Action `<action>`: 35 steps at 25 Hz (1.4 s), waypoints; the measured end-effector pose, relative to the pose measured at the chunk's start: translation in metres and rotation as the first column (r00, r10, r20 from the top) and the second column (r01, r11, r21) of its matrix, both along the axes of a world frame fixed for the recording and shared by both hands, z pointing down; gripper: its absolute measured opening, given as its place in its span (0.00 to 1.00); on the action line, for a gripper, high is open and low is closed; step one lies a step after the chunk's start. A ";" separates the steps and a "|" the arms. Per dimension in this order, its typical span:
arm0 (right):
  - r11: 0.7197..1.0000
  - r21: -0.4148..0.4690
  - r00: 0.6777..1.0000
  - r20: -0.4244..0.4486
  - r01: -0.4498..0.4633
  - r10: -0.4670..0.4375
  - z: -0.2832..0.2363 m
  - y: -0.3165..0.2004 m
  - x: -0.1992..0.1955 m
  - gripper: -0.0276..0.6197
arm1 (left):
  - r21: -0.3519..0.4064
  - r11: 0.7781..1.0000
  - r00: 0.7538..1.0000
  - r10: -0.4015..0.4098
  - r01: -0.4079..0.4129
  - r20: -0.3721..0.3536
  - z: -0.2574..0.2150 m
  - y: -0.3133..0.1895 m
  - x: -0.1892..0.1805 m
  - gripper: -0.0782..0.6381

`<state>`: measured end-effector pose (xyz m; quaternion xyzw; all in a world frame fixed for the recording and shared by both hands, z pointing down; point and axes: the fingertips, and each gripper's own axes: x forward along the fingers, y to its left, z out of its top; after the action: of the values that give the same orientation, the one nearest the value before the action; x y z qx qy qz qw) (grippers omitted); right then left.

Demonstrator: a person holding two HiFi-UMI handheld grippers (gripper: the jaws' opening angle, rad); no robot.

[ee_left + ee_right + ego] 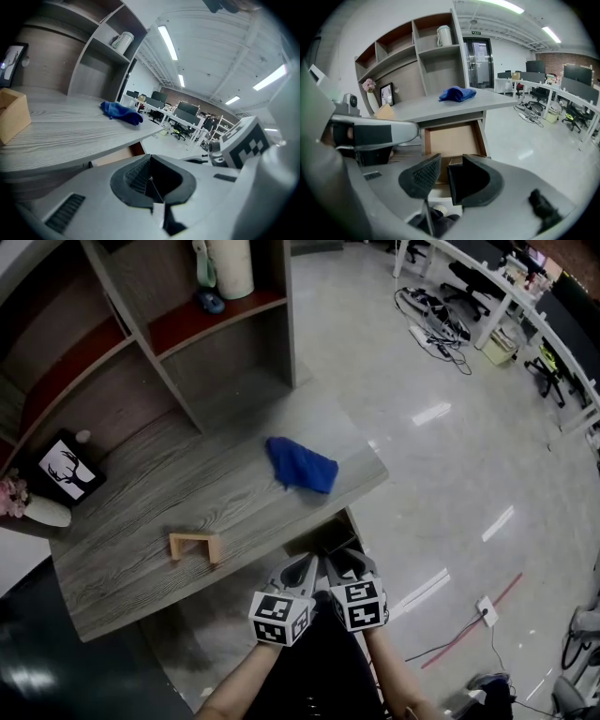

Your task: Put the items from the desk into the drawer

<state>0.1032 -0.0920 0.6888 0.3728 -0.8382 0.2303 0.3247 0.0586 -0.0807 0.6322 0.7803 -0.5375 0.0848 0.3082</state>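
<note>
Drawer (454,138) open beneath desk (131,568), blue cloth (302,465) and wooden block (195,546) on top

Glossy pale floor (441,427), rows of office desks (511,292) beyond, strip lights (167,42) along a white ceiling (220,51)

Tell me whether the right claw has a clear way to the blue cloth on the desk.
Probably yes. The right claw is open and empty at the open drawer, and the blue cloth lies alone on the desk beyond it, with nothing standing between them.
</note>
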 end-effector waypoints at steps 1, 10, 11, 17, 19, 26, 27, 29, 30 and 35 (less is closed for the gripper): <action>1.000 0.000 1.000 -0.002 -0.002 0.002 -0.003 0.000 0.000 0.27 | -0.001 1.000 1.000 -0.003 0.003 0.001 -0.003 0.000 -0.001 0.12; 0.998 0.029 0.999 -0.001 -0.054 0.054 -0.064 -0.005 0.007 0.16 | 0.011 1.000 1.000 0.013 -0.013 0.009 -0.061 -0.002 -0.006 0.12; 0.998 0.032 0.998 -0.001 -0.060 0.060 -0.070 -0.006 0.007 0.15 | 0.014 1.000 1.000 0.014 -0.015 0.011 -0.067 -0.002 -0.007 0.12; 0.994 0.038 0.993 0.060 -0.106 0.104 -0.109 -0.007 0.006 0.08 | 0.023 0.999 1.000 0.026 -0.027 0.016 -0.100 -0.002 -0.011 0.12; 0.992 0.058 0.991 0.080 -0.116 0.111 -0.124 -0.009 0.006 0.08 | 0.032 0.999 0.999 0.029 -0.030 0.017 -0.111 -0.002 -0.011 0.12; 0.975 0.162 0.976 0.184 -0.150 0.119 -0.174 -0.021 -0.002 0.06 | 0.091 0.995 0.999 0.030 -0.032 0.024 -0.141 -0.007 -0.013 0.12; 0.972 0.178 0.976 0.183 -0.152 0.119 -0.181 -0.023 -0.003 0.06 | 0.101 0.994 0.999 0.028 -0.030 0.023 -0.145 -0.008 -0.014 0.12; 0.966 0.211 0.976 0.184 -0.151 0.112 -0.194 -0.026 -0.006 0.06 | 0.120 0.992 0.999 0.023 -0.026 0.025 -0.155 -0.010 -0.016 0.12; 0.962 0.226 0.975 0.192 -0.151 0.108 -0.201 -0.026 -0.007 0.06 | 0.130 0.991 0.999 0.021 -0.024 0.028 -0.159 -0.012 -0.016 0.12; 0.941 0.291 0.959 0.269 -0.174 0.094 -0.240 -0.027 -0.014 0.06 | 0.186 0.983 0.999 0.001 -0.007 0.034 -0.184 -0.015 -0.018 0.12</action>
<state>0.0897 -0.1193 0.4486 0.4437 -0.8707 0.1623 0.1366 0.0405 -0.0960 0.4482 0.8052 -0.5467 0.0482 0.2246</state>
